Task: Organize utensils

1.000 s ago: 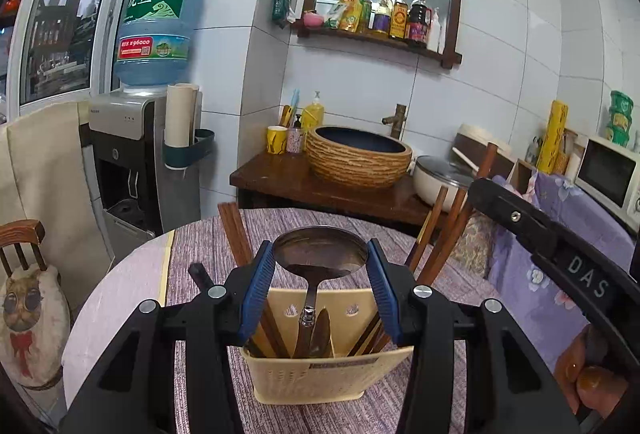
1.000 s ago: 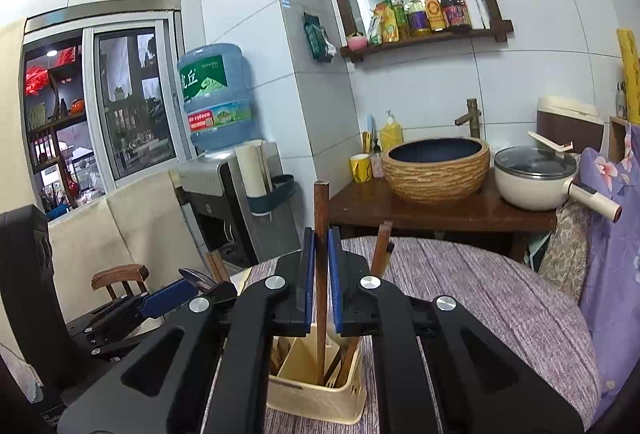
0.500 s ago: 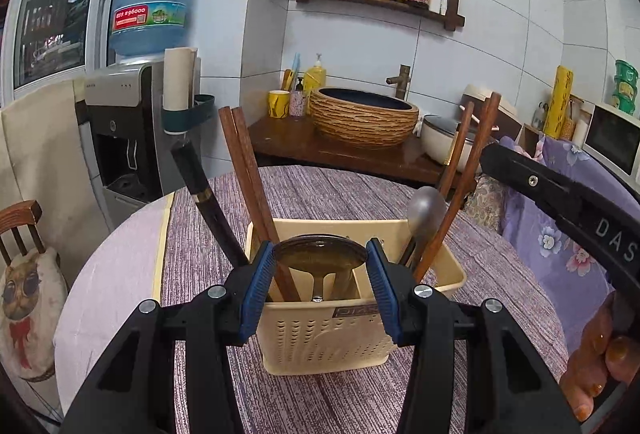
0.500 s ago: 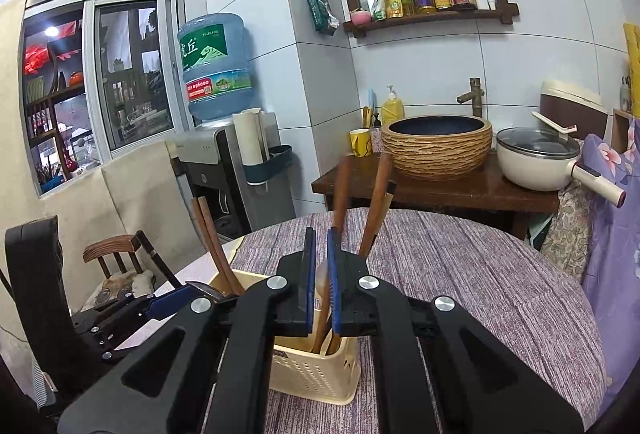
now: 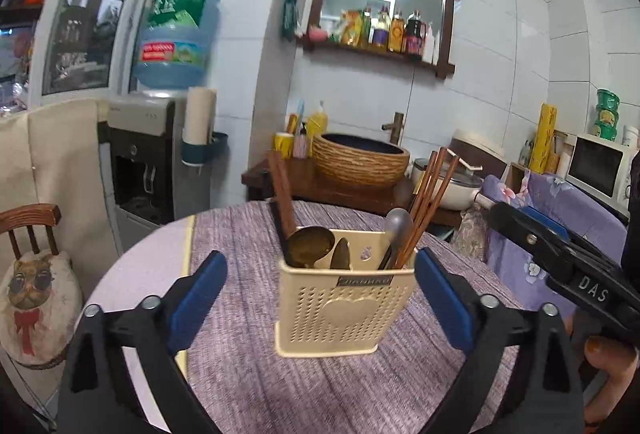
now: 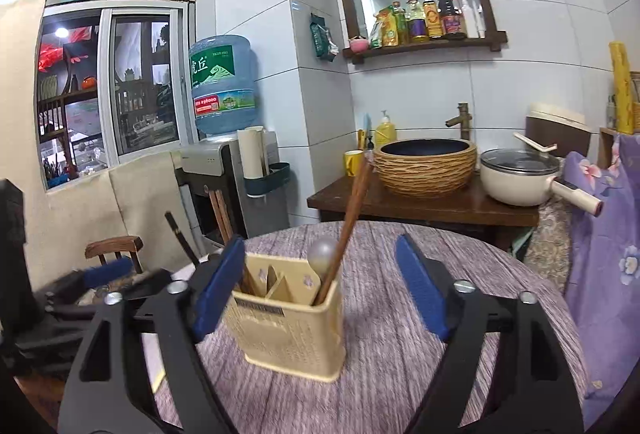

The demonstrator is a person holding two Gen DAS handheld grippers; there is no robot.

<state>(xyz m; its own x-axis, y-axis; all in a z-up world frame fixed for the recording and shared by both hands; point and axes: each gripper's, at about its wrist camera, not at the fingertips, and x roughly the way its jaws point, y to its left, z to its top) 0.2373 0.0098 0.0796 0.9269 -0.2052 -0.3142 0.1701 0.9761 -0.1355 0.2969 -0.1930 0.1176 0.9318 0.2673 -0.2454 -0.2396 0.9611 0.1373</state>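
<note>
Utensils stand gathered in the cream perforated utensil holder (image 5: 340,308), which sits upright on the purple cloth of the round table (image 5: 256,386). From your left wrist camera you see the brass ladle (image 5: 310,246) leaning in the left compartment beside a smaller brass spoon (image 5: 341,254), with dark wooden chopsticks (image 5: 282,194) rising behind them. In the right compartment a silver spoon (image 5: 398,226) stands among more reddish chopsticks (image 5: 430,194) that tilt to the right.

Your left gripper (image 5: 320,298) is spread wide, its blue pads on either side of the holder and touching nothing. Your right gripper (image 6: 320,286) is likewise spread, holding nothing; the holder (image 6: 288,334) lies between its fingers, nearer the left blue pad (image 6: 218,290). In that view one chopstick (image 6: 352,218) leans up to the right from the near corner compartment, with the silver spoon bowl (image 6: 322,252) beside it.

At the right edge of the left view your right gripper's black body (image 5: 560,266) shows, with your hand (image 5: 608,366) below it. Behind the table stand a water dispenser (image 6: 224,138) and a woven basin (image 6: 426,166).
</note>
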